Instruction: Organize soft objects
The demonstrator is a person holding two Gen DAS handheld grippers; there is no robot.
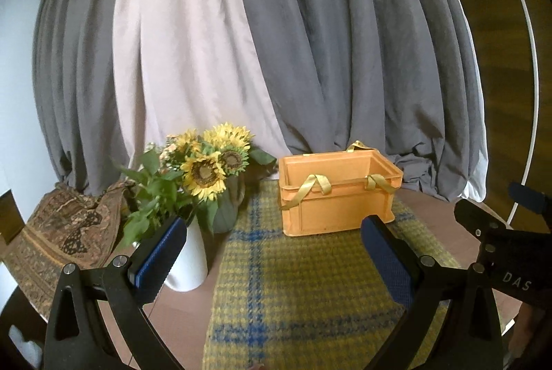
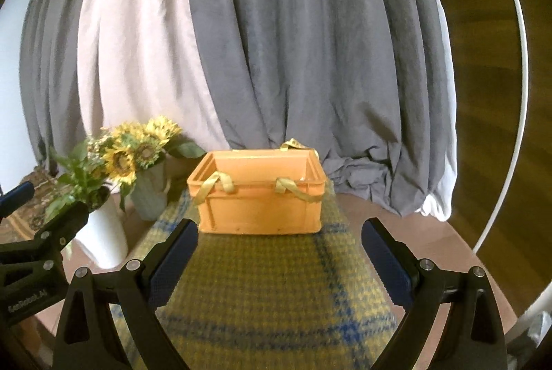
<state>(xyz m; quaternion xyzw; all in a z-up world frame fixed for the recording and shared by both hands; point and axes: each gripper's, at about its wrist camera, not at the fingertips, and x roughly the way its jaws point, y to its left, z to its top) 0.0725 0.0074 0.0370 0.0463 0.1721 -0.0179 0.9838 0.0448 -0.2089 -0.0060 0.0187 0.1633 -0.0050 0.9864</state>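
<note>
An orange plastic crate (image 1: 336,201) stands at the far end of a yellow and blue checked blanket (image 1: 303,294). Yellow ribbon straps (image 1: 310,187) hang over its near rim. The crate also shows in the right wrist view (image 2: 260,197), on the same blanket (image 2: 262,297), with straps (image 2: 220,182) over its rim. My left gripper (image 1: 274,237) is open and empty, held above the blanket in front of the crate. My right gripper (image 2: 279,235) is open and empty, just short of the crate. What lies inside the crate is hidden.
A white vase of sunflowers (image 1: 203,173) and a green vase (image 1: 226,207) stand left of the crate. A patterned brown cloth (image 1: 72,225) lies at far left. Grey and white curtains (image 1: 241,42) hang behind. The right gripper's body (image 1: 503,252) shows at right.
</note>
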